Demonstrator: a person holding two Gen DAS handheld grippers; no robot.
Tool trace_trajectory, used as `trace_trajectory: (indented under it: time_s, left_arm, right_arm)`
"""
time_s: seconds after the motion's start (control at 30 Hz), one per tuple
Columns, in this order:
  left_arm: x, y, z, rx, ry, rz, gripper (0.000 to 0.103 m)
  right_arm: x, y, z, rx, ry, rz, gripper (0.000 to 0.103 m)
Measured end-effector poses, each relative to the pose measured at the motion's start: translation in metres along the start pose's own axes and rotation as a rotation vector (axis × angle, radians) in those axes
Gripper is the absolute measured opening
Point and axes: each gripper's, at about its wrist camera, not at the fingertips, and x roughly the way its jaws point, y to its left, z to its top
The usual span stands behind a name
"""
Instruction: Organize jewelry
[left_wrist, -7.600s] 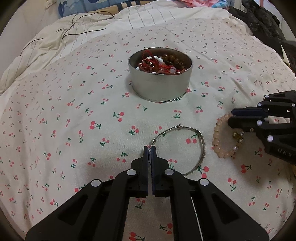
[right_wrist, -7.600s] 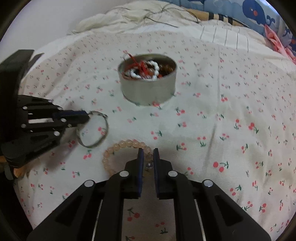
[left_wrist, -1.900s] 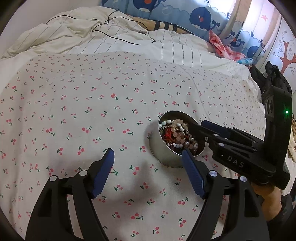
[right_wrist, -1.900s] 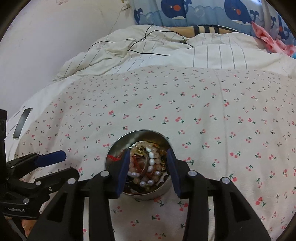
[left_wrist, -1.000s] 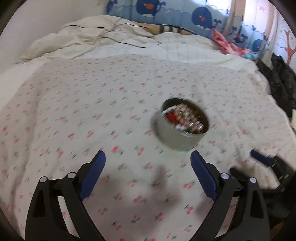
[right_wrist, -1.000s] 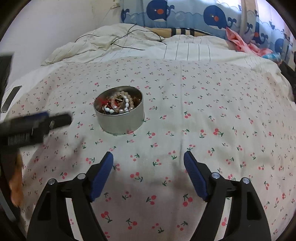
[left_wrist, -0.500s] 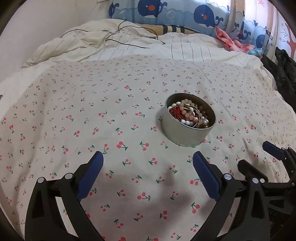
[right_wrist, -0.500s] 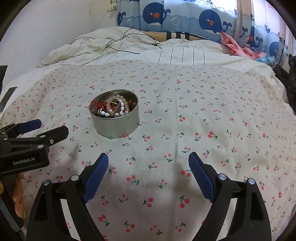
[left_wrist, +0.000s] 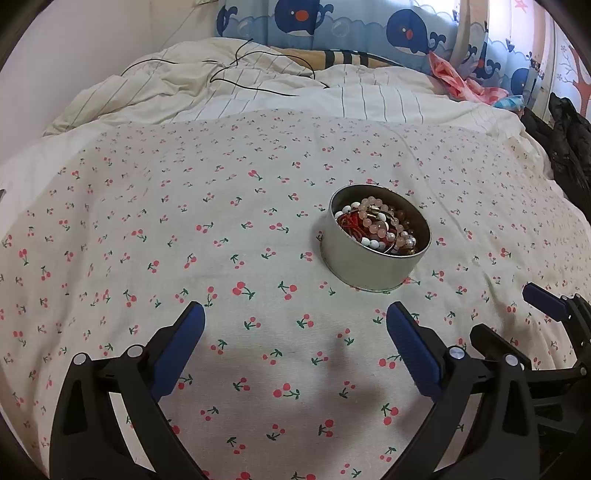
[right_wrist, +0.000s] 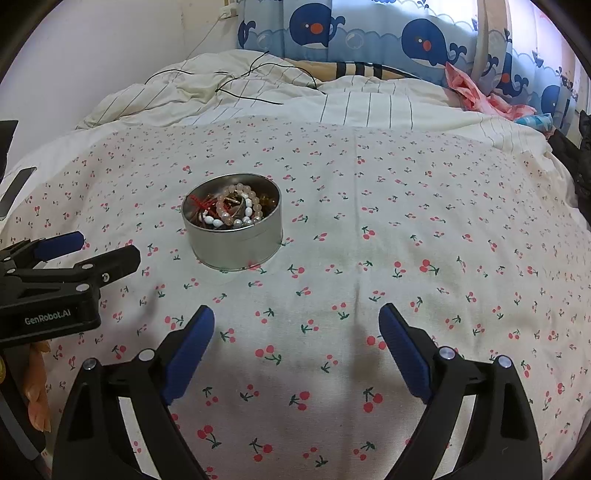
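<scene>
Covering the bed, a cherry-print sheet lies beneath both spread, empty hand-held grippers.

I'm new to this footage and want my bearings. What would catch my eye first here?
A round metal tin heaped with bead bracelets sits alone mid-bed on the cherry-print sheet. Both grippers, left and right, hang wide open and empty in front of it. Whale-print curtains brighten the back wall.

Ahead of the gripper, a cherry-print bedspread is covering the bed, whale curtains hanging beyond, daylight glowing through.
</scene>
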Motion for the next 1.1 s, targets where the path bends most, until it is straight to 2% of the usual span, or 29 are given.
trace_trajectory:
  time_s: [1.1]
  left_arm:
    - [0.0053, 0.0014, -0.0006, 0.008, 0.029, 0.019, 0.095]
  right_arm:
    - [0.0049, 0.0002, -0.0037, 0.012, 0.016, 0.008, 0.088]
